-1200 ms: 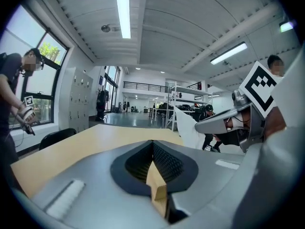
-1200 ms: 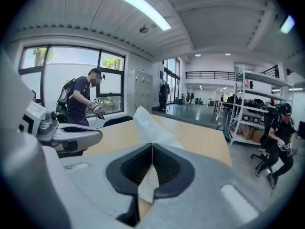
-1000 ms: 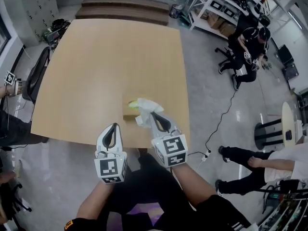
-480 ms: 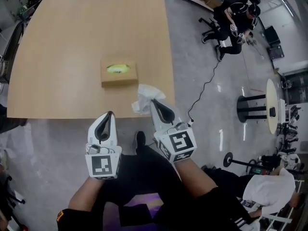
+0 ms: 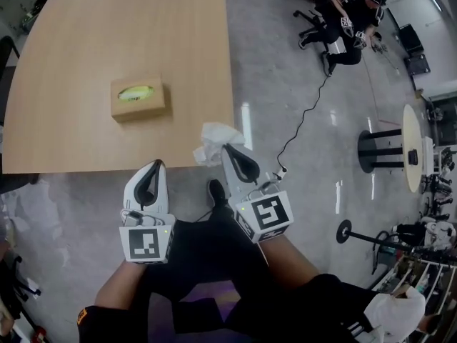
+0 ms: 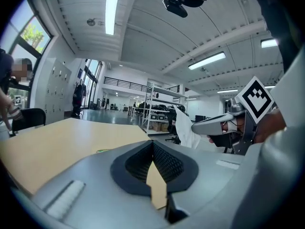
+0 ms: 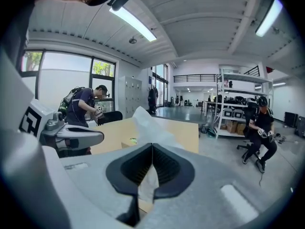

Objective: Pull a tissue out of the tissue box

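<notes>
The brown tissue box point(image 5: 138, 97), with a green-yellow slot on top, sits on the wooden table point(image 5: 86, 41) near its front edge. My right gripper point(image 5: 227, 148) is shut on a crumpled white tissue point(image 5: 212, 141), held off the table's front right corner over the floor, well apart from the box. In the right gripper view the tissue point(image 7: 147, 123) sticks up past the closed jaws of my right gripper point(image 7: 152, 144). My left gripper point(image 5: 156, 164) hangs beside it, just short of the table edge, shut and empty. The left gripper view shows its closed jaws, with the tissue point(image 6: 183, 128) to the right.
Grey floor lies right of the table, crossed by a black cable point(image 5: 307, 113). A seated person point(image 5: 350, 13) is at the far right, and a round black-based stand point(image 5: 414, 148) farther right. Shelving point(image 7: 238, 113) and another person point(image 7: 83, 106) stand in the background.
Both grippers have pulled back from the table. The tissue, which hung just over the box, is now clear of it and past the table edge. The box appears farther left and away.
</notes>
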Demonstrator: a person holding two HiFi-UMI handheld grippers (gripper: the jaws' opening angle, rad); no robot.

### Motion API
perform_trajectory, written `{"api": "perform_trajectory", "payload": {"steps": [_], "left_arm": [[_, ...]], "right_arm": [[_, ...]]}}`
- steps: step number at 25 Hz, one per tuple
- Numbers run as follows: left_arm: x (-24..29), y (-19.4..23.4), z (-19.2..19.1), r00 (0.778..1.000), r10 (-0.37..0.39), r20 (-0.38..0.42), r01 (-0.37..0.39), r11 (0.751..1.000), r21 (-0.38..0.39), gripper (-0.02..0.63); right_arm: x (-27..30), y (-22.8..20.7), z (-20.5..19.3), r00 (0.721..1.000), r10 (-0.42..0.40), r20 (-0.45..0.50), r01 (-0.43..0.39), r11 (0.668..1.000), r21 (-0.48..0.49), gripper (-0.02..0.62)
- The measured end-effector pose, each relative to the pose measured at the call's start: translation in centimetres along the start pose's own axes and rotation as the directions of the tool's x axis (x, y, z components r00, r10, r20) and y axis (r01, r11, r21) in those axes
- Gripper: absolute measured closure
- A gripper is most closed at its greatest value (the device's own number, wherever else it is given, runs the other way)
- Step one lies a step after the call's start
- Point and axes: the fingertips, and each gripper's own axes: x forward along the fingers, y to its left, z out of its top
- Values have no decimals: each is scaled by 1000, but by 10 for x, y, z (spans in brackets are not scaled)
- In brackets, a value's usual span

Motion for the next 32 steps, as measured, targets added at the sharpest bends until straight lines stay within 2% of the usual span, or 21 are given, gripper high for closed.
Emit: {"api": "perform_trajectory", "payload": {"steps": [4,8,11,14,17,20,25,29,32], "left_arm": [[28,-47,-8,997,77,-22,-76,997,29,588],[54,-99,-23,985,171,-38,-171,985,0,588],[59,-122,-26,964,258,-60,-259,966,-5,588],[51,-130,-9,934,353,-57,-353,936,9,588],[38,-133,2,907,419,-50,-418,908,23,588],[24,-132,8,898,439,-4,-439,898,39,588],[-21,-138,8,864,503,35,-504,863,27,588],[-79,-141,-11,825,561,63,-561,827,-26,588],[-128,-144,-27,810,583,63,-579,812,-66,588]], "right_arm": [[-10,-41,-13,993,108,39,-107,994,-30,598],[-20,-72,-28,963,267,40,-264,962,-72,598],[-27,-86,-36,930,367,21,-363,926,-101,598],[-38,-94,-30,904,427,28,-424,902,-78,598],[-46,-95,-27,883,468,34,-465,882,-77,598],[-51,-84,-25,868,494,44,-489,868,-84,598],[-70,-55,-29,851,523,38,-519,851,-83,598],[-100,-23,-44,845,535,8,-530,838,-127,598],[-133,6,-56,852,524,-6,-520,844,-135,598]]}}
